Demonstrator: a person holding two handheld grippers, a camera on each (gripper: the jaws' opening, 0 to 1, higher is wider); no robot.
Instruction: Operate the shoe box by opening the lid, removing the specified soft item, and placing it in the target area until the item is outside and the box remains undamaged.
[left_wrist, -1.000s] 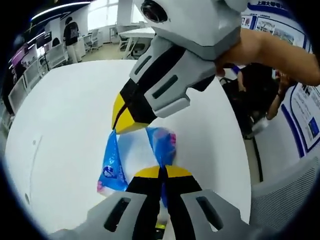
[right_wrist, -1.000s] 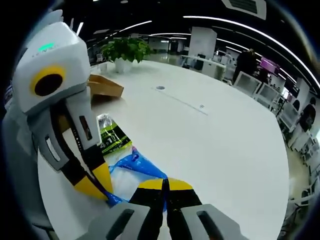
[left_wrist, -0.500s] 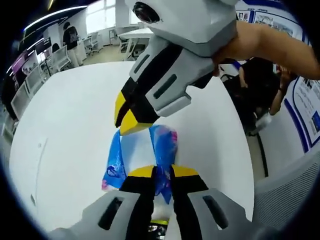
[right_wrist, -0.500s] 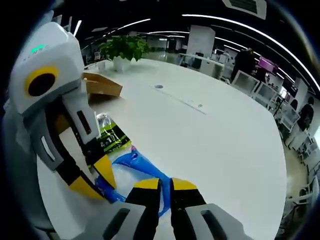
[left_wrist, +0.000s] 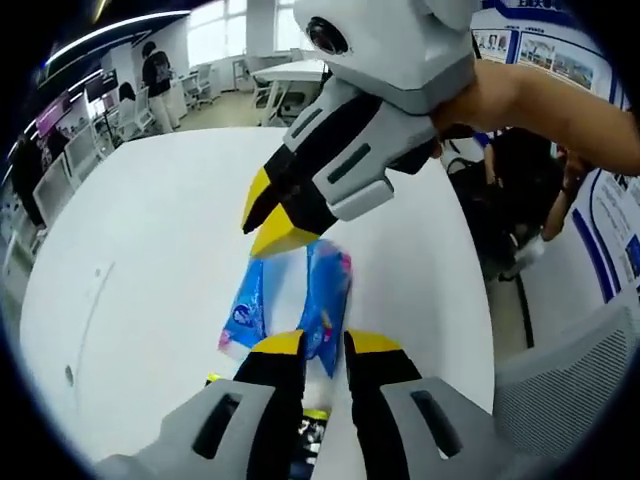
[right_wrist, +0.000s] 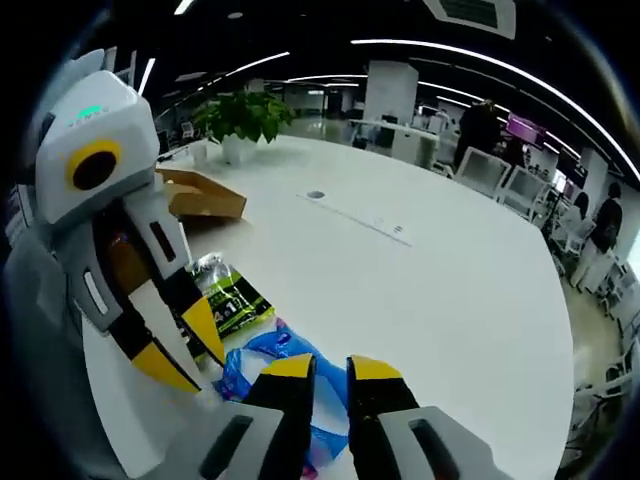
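A blue and white soft packet (left_wrist: 300, 300) lies flat on the white table (left_wrist: 150, 250). My left gripper (left_wrist: 326, 345) stands open just behind its near end, jaws apart with the packet showing in the gap. My right gripper (left_wrist: 268, 215) hangs over the packet's far end, held by a person's hand, its yellow tips slightly apart. In the right gripper view the blue packet (right_wrist: 268, 352) lies beside my open right gripper (right_wrist: 331, 367), with the left gripper (right_wrist: 185, 348) open at its left. A brown cardboard shoe box (right_wrist: 205, 195) sits further back.
A green packet (right_wrist: 230, 300) lies on the table (right_wrist: 430, 290) between the blue packet and the box. A potted plant (right_wrist: 240, 115) stands behind the box. The table edge runs close on the right of the left gripper view, with a seated person (left_wrist: 520, 190) beyond it.
Both grippers have opened and let go of the blue packet, which now rests on the table. Both have drawn back and up a little.
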